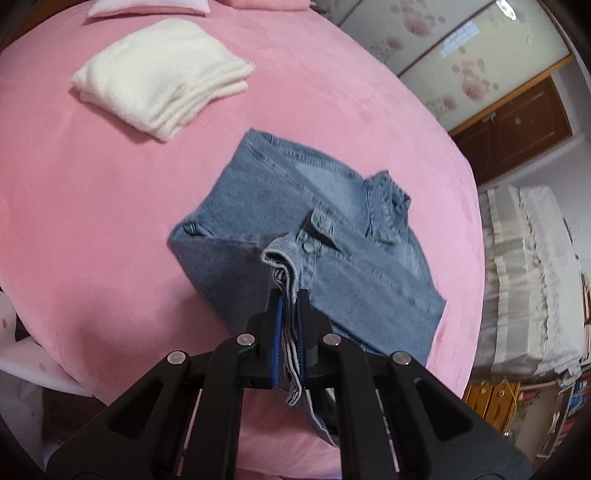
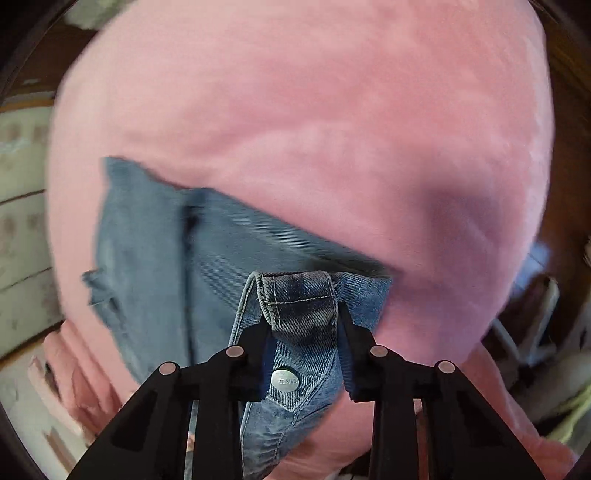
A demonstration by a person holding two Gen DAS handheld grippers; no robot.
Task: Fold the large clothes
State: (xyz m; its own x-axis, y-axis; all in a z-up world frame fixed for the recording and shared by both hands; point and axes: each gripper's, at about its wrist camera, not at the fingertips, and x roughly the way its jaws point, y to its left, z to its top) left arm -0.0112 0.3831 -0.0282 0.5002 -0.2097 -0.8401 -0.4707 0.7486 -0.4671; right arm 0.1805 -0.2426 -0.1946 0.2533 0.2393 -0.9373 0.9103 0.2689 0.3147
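A blue denim jacket (image 1: 295, 192) lies partly folded on the pink bed cover (image 1: 92, 221), its collar toward the right. My left gripper (image 1: 290, 295) is shut on a bunched hem edge of the jacket at its near side, and layers of cloth hang down between the pads. In the right wrist view the jacket (image 2: 155, 258) is blurred and spreads left over the pink cover (image 2: 314, 129). My right gripper (image 2: 304, 321) is shut on a thick folded denim band with a metal button (image 2: 284, 380) just below the fingers.
A folded white sweater (image 1: 162, 77) lies at the far left of the bed, with a pink pillow (image 1: 147, 5) beyond it. A floral wardrobe (image 1: 443, 55) and a piece of furniture draped in white cloth (image 1: 528, 277) stand to the right of the bed edge.
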